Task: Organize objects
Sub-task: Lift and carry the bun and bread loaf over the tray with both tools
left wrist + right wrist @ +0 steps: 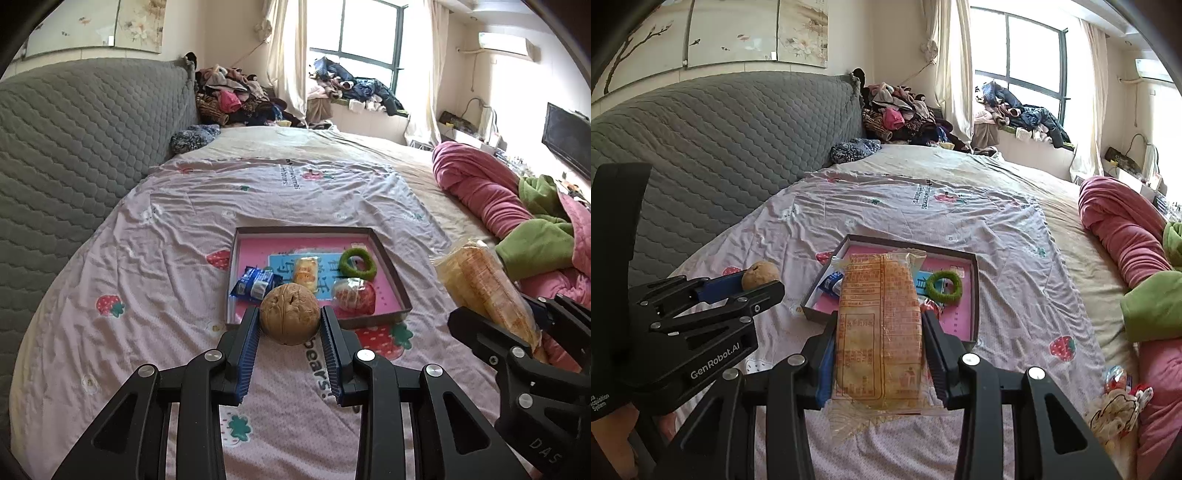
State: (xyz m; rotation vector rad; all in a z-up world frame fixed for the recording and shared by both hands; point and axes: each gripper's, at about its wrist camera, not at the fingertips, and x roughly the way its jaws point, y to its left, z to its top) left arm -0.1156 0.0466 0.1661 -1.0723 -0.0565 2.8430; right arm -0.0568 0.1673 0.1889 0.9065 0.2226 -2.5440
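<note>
My left gripper (289, 320) is shut on a brown walnut (290, 313), held above the bed sheet just in front of a shallow pink-lined box (391, 271). The walnut (760, 275) and left gripper (753, 284) also show at the left of the right wrist view. My right gripper (881, 325) is shut on a clear-wrapped pastry packet (879, 325), which hides part of the box (975, 295). That packet (484, 291) appears at the right of the left wrist view. Inside the box lie a blue snack pack (255, 282), a yellow wrapped cake (306, 275), a green ring (357, 263) and a red-white wrapped snack (354, 293).
The box rests on a strawberry-print sheet (177, 266) over the bed. A grey quilted headboard (66, 147) runs along the left. Pink and green blankets (524, 221) pile up at the right. Small wrapped items (1119, 398) lie by the blankets. Clothes heap (236, 96) at the far end.
</note>
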